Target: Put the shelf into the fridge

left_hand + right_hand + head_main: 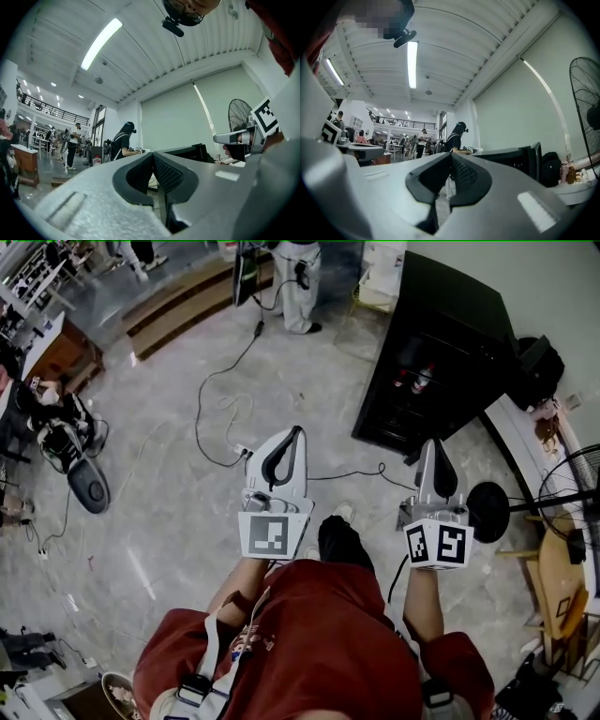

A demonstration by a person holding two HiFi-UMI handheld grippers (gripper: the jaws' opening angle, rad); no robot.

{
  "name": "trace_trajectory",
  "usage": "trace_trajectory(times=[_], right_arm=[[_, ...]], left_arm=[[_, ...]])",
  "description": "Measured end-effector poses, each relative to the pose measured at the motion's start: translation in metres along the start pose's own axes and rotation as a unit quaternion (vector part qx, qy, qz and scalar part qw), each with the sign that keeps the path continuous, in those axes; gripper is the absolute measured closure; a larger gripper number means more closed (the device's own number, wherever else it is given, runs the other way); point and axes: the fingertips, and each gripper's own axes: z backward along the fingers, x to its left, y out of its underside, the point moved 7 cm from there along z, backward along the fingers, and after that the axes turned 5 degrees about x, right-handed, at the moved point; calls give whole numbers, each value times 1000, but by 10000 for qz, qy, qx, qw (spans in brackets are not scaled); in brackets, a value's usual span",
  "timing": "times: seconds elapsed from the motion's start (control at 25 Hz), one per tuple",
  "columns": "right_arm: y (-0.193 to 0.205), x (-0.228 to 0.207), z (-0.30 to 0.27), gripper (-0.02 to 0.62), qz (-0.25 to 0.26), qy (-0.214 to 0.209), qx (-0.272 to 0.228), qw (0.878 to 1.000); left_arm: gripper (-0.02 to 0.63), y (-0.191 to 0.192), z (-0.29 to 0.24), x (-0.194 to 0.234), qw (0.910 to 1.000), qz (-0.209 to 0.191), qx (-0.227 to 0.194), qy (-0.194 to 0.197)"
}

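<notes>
Ahead, the fridge [448, 334] is black and boxy.

A black fan [572, 474] stands on the floor [159, 512]. Far from the fan, a cable [196, 418] lies near a person [298, 282].

Black fridge [450, 324], red shirt [319, 643], grey marbled floor [159, 474], white left gripper [294, 433] and right gripper [432, 443].

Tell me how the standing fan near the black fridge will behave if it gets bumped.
The fan carries a wide wire cage on a thin pole over a small round base, so it is probably top-heavy and apt to tip if pushed high. Pushed at the base, it would more likely slide on the smooth floor.
</notes>
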Motion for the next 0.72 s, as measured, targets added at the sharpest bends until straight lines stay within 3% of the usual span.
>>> trace_trajectory(times=[0.72], right_arm=[[-1, -5, 15, 597, 97, 94, 10, 9999]], left_arm=[[600, -1, 1, -23, 9998, 8, 0, 202]])
